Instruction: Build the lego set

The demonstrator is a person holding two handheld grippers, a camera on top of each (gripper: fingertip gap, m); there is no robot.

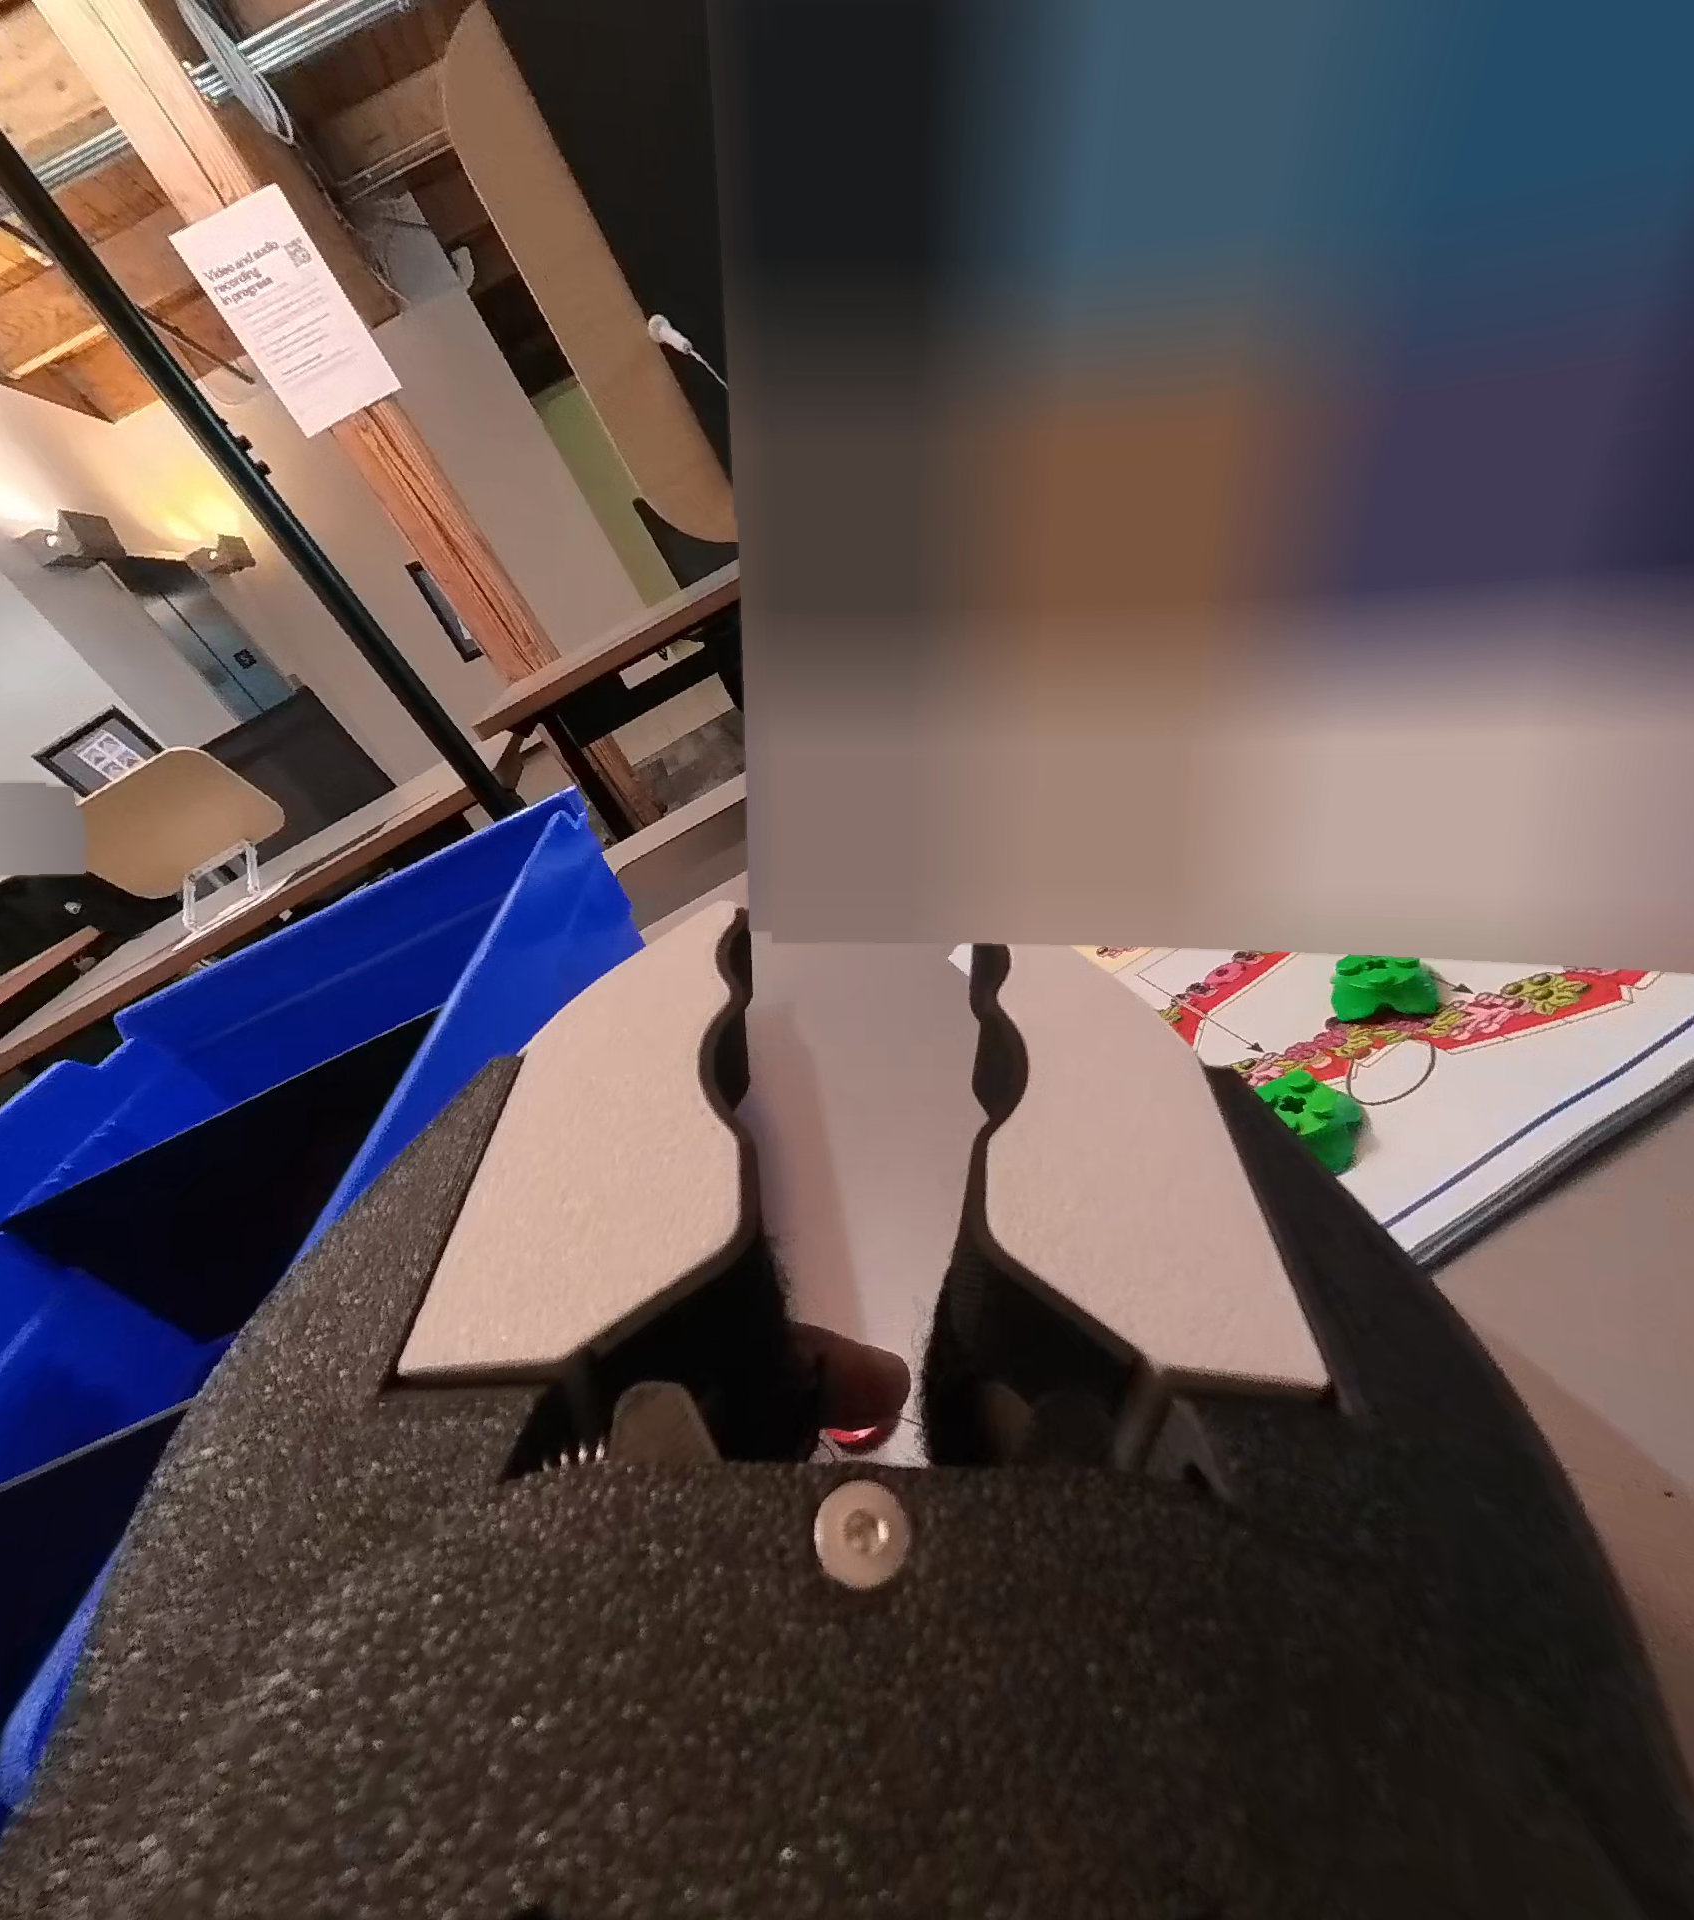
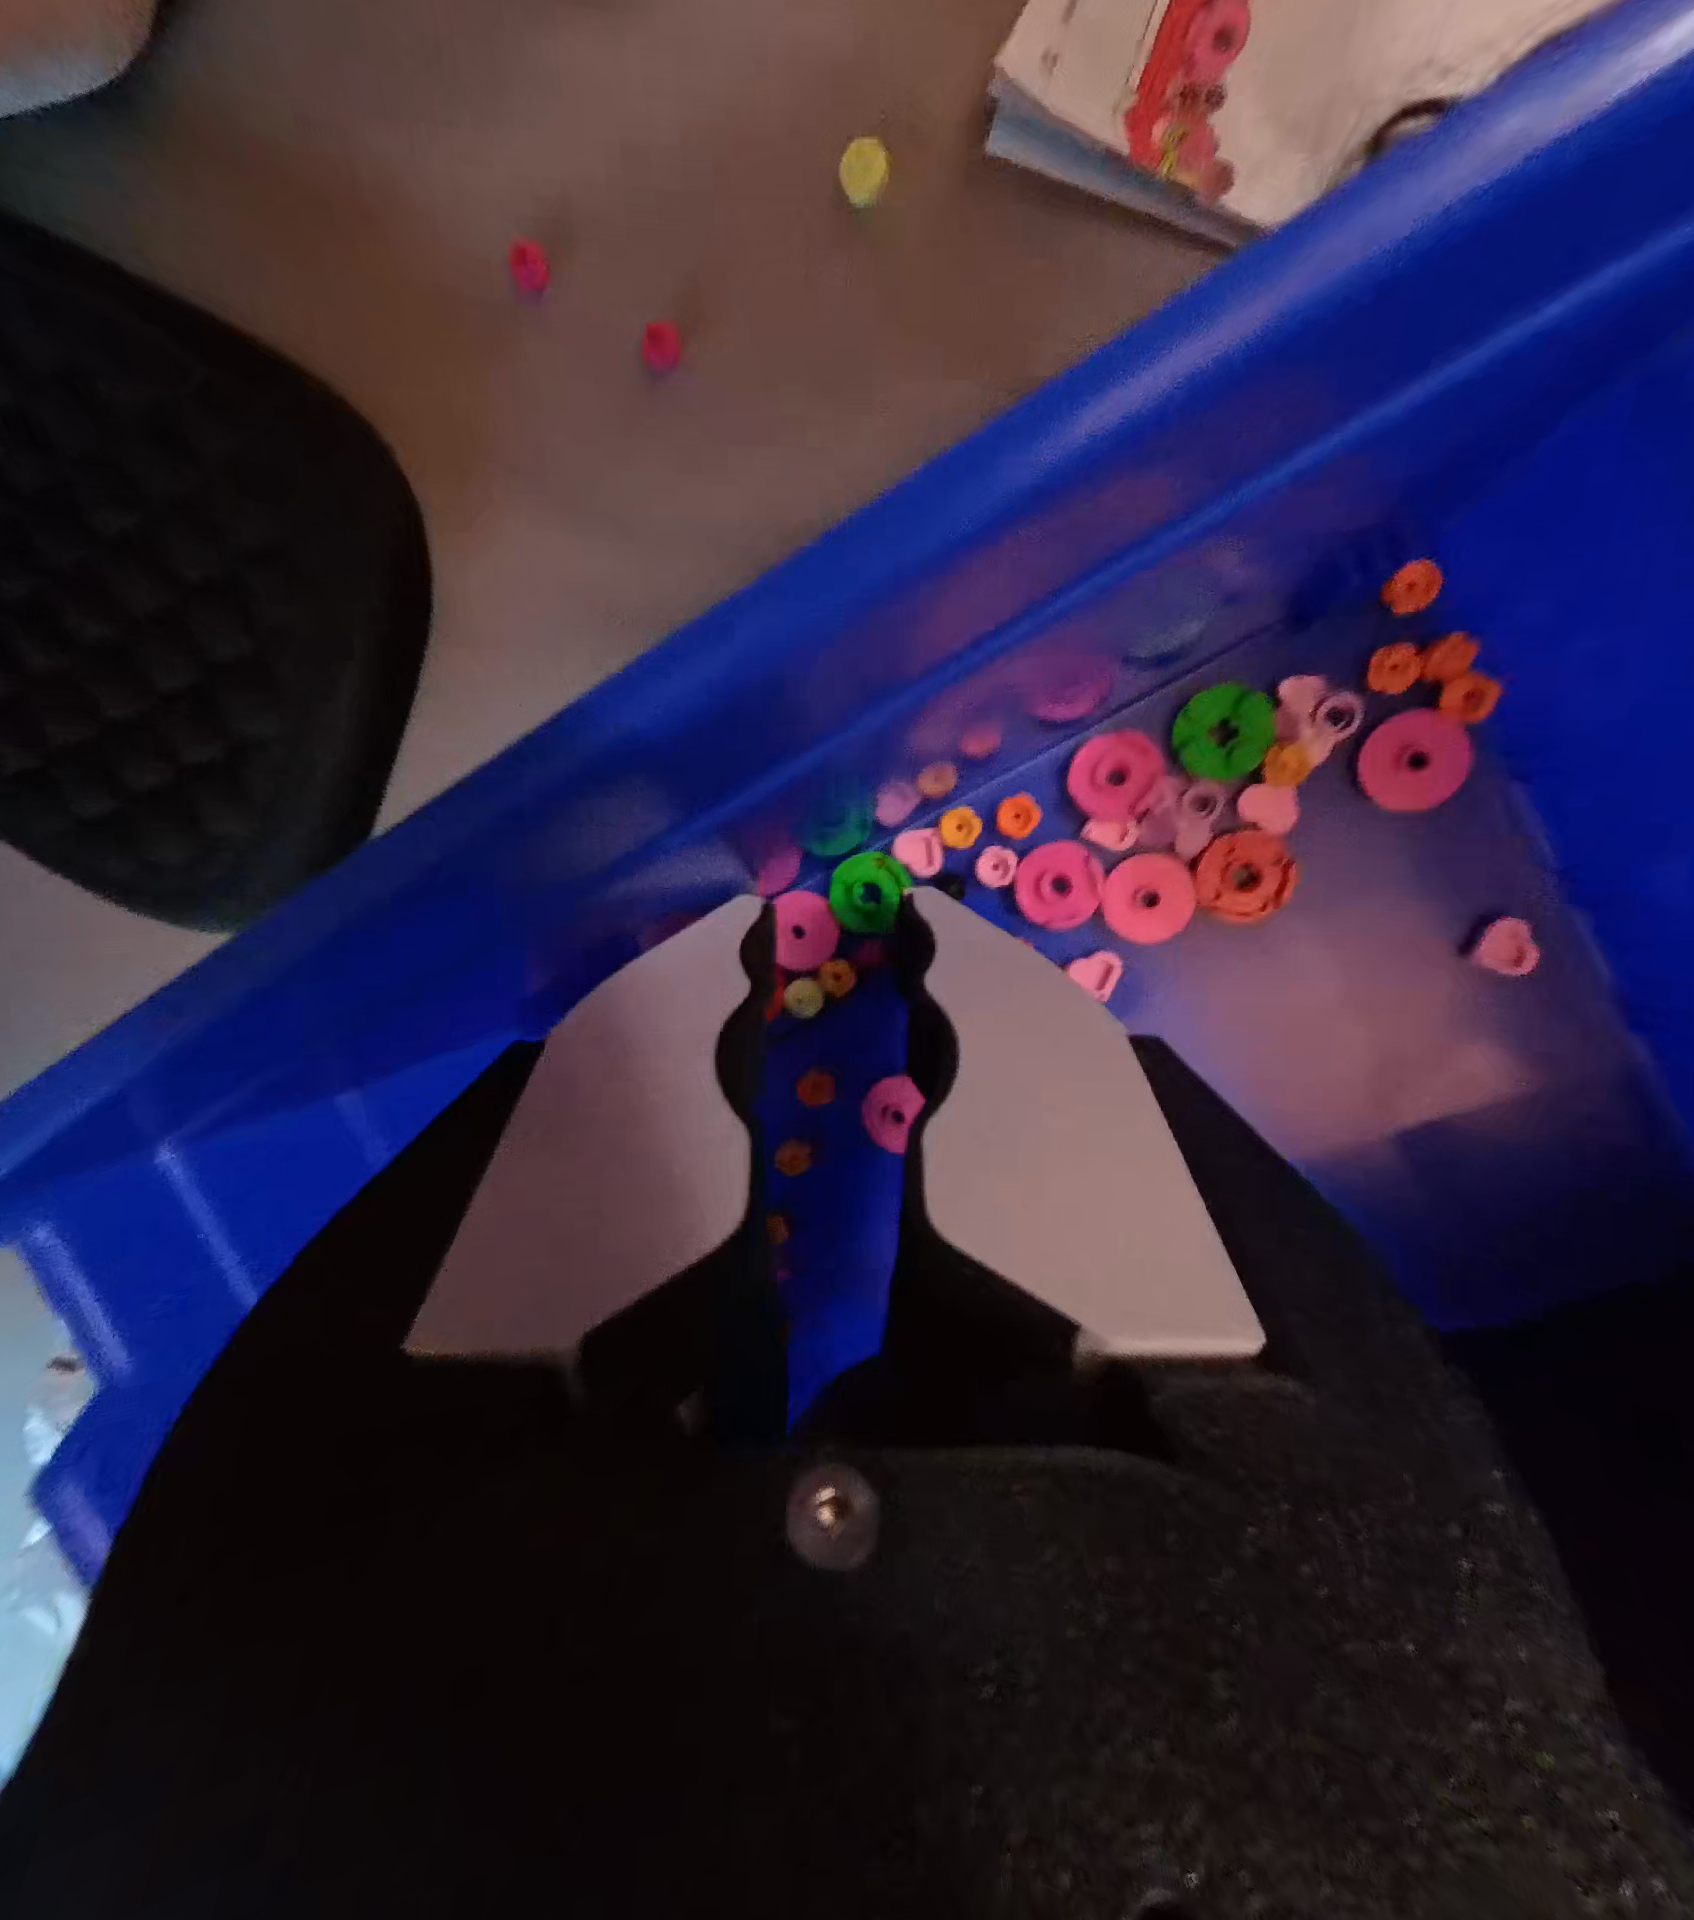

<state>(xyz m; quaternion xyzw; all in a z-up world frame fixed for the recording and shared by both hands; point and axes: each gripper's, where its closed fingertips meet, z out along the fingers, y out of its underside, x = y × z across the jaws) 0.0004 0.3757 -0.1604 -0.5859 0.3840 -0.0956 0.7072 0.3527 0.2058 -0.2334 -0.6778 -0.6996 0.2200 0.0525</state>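
Lego pieces (image 2: pixel 1144 821): small round pink, orange, green and heart-shaped parts lie loose on the floor of the blue bin, bunched against its wall in the right wrist view.
Room: the left wrist view shows, from the left, pale walls with wall lamps, a framed picture (image 1: pixel 100 750), a light wooden chair back (image 1: pixel 183 816), a slanting black pole (image 1: pixel 199 416), a timber post carrying a white paper notice (image 1: pixel 285 309), and other tables (image 1: pixel 614 665) behind; exposed wood ceiling beams overhead.
Blue bin (image 1: pixel 230 1101): stands at the left gripper's left side on the tabletop, its rim level with the jaws.
Left gripper (image 1: pixel 858 997): jaws apart with nothing between them, hanging low over the tabletop; a blurred patch covers what lies ahead.
Instruction booklet (image 1: pixel 1508 1122): open on the tabletop to the right of the left gripper, two green lego pieces on its page, one (image 1: pixel 1383 982) farther, one (image 1: pixel 1305 1114) just beside the right finger.
Tabletop (image 2: pixel 718 468): plain grey-brown; in the right wrist view a black mesh-textured object (image 2: pixel 116 561) sits at its left, then two pink pieces (image 2: pixel 528 265) and a yellow piece (image 2: pixel 864 171), well apart from each other, then the booklet's corner.
Right gripper (image 2: pixel 835 914): reaches down inside the bin, jaws slightly apart, their tips on either side of a green round piece (image 2: pixel 867 890), with a pink round piece (image 2: pixel 801 928) next to it; whether the tips press it I cannot tell.
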